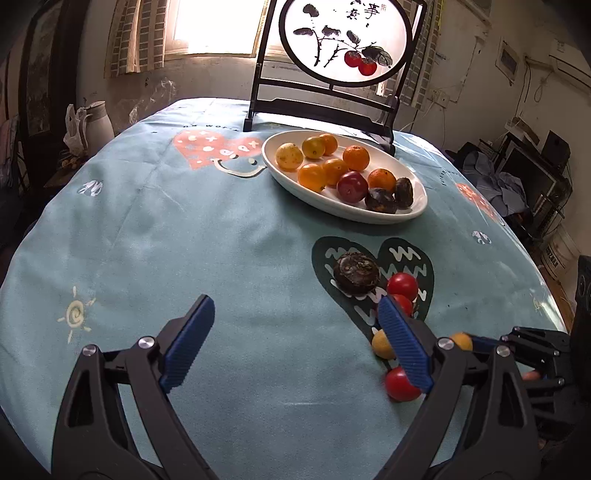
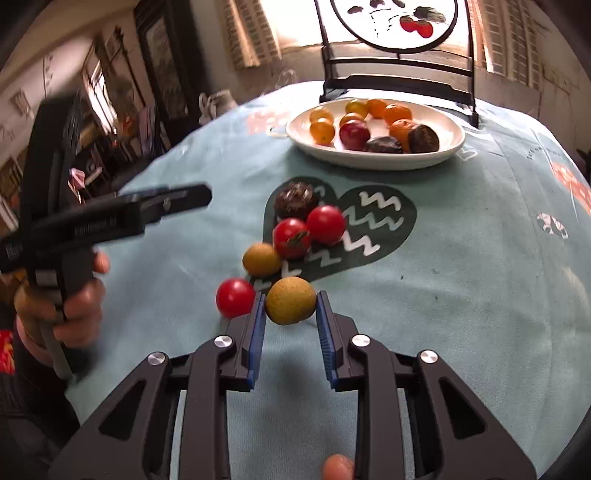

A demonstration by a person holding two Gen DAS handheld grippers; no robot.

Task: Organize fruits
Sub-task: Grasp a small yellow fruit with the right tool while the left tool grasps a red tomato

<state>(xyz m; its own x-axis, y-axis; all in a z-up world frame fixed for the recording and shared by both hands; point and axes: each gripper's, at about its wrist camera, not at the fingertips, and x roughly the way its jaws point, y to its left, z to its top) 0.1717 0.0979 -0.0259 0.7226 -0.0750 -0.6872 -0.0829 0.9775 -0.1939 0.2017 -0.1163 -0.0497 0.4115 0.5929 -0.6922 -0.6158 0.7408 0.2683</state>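
In the right wrist view, the right tool (image 2: 290, 304) sits at lower centre with its blue ribbed pads against either side of a round yellow-brown fruit (image 2: 290, 300), pinching it just above the light blue patterned cloth of the desk (image 2: 461, 295). A small red tomato (image 2: 235, 297) lies touching the outside of the tool's left pad. Above these, toward mid-frame, a second yellow-brown fruit (image 2: 261, 259) rests beside two more red tomatoes (image 2: 291, 237) that touch each other on a dark green heart print, with a dark wrinkled brown fruit (image 2: 296, 199) just behind them. At upper centre a white oval ceramic plate (image 2: 373, 157) holds orange and yellow citrus fruits, one red plum-like fruit and two dark brown fruits. Behind it stands a black-framed round painted screen (image 2: 399, 22).

In the left wrist view, the left tool (image 1: 295, 317) occupies the lower half of the frame, its blue pads spread wide with nothing between them, above bare cloth to the left of the loose fruit cluster.
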